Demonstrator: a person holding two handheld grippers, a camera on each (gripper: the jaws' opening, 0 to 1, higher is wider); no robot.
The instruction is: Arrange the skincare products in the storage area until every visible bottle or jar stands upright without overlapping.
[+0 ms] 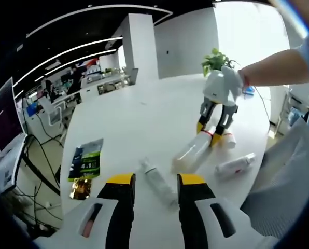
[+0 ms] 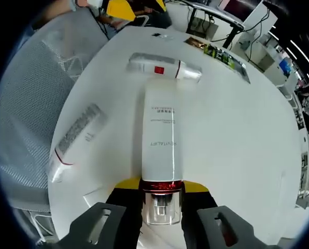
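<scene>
The right gripper (image 2: 162, 194) has its yellow-tipped jaws closed on the neck end of a tall white plastic bottle with a red band and clear cap (image 2: 161, 142), which lies flat on the round white table (image 2: 237, 135). From the left gripper view, the same gripper (image 1: 212, 130) reaches down over that bottle (image 1: 193, 153), a person's bare arm behind it. This looks like the first lift: none of the products stands upright yet. The next move, I'd judge, calls for swinging the bottle up onto its base without nudging the smaller white bottle with a red label (image 2: 162, 68) that lies crosswise and touches its far end.

The left gripper (image 1: 153, 182) hovers with jaws apart and nothing between them, just short of a slim translucent bottle (image 1: 157, 179) lying on its side. A white squeeze tube with grey print (image 2: 74, 137) lies near the table edge beside a grey mesh chair (image 2: 25, 78). The bottles look smooth and glossy, likely slippery. A green foil sachet (image 1: 86, 158) lies flat, well apart from them.
</scene>
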